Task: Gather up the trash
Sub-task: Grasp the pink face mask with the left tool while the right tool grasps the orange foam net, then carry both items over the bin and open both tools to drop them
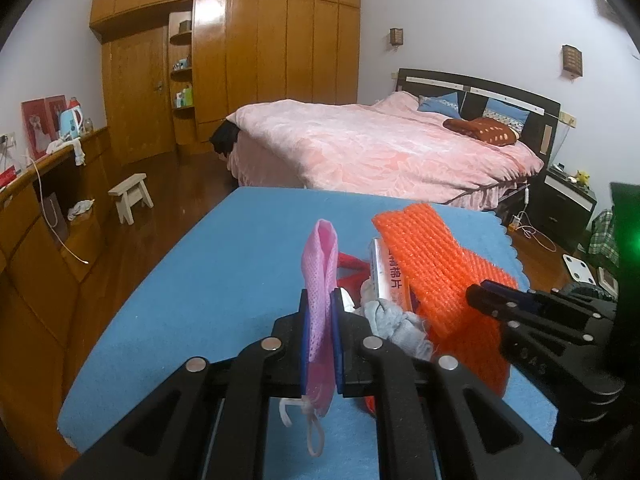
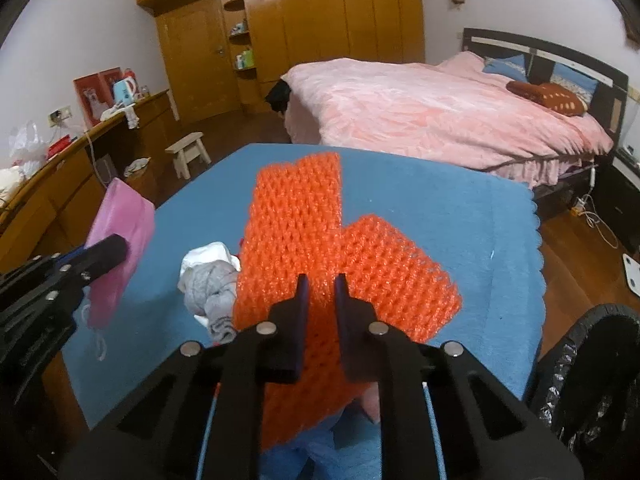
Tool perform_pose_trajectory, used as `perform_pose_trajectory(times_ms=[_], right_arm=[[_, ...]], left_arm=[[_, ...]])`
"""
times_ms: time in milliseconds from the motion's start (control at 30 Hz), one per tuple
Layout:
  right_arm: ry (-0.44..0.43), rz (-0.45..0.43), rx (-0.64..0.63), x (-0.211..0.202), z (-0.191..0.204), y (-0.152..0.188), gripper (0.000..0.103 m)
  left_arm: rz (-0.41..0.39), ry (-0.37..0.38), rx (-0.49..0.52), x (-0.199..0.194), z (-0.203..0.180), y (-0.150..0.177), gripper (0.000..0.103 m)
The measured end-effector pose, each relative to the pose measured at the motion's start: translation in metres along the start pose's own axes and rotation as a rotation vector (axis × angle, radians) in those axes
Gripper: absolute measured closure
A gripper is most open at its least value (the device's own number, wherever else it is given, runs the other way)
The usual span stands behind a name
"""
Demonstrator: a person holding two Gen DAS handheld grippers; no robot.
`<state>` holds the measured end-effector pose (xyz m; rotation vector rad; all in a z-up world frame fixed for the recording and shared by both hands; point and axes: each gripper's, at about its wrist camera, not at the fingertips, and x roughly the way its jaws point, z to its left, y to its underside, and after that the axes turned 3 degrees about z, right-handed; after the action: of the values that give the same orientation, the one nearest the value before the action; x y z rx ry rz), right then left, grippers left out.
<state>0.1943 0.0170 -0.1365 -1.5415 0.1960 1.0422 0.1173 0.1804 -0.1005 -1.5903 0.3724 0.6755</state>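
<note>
Our left gripper has its jaws clamped on a pink mesh pouch, which stands up between the pads with its drawstring hanging below. Our right gripper has its jaws pressed together on the near part of an orange foam net; the net runs between the pads and spreads away from us over the blue desk.

Just left of the net lies a crumpled grey and white wad, and the left wrist view shows a small printed box tucked against the net's edge, with something red beside it. A black-lined bin sits at the desk's right edge, low beside our right gripper; we take it to be where the trash goes.

With 2 pieces held, we judge the step in hand to be lifting them clear. The net is long and floppy, so we should raise it high enough that its far end leaves the desk without dragging the box or wad along, then swing it right to the bin. The pouch should be kept upright so the drawstring does not snag.
</note>
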Motion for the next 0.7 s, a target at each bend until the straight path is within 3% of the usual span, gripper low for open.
perform_pose_trajectory(times_ms=[333, 700], right_arm=[[-0.031, -0.07, 0.022, -0.041, -0.007, -0.006, 0.093], [0.039, -0.12, 0.06, -0.096, -0.039, 0.012, 0.093]], left_arm=[[-0.023, 0.018, 0.019, -0.018, -0.013, -0.003, 0.093], [-0.044, 0.115, 0.052, -0.041, -0.059, -0.003, 0.094]])
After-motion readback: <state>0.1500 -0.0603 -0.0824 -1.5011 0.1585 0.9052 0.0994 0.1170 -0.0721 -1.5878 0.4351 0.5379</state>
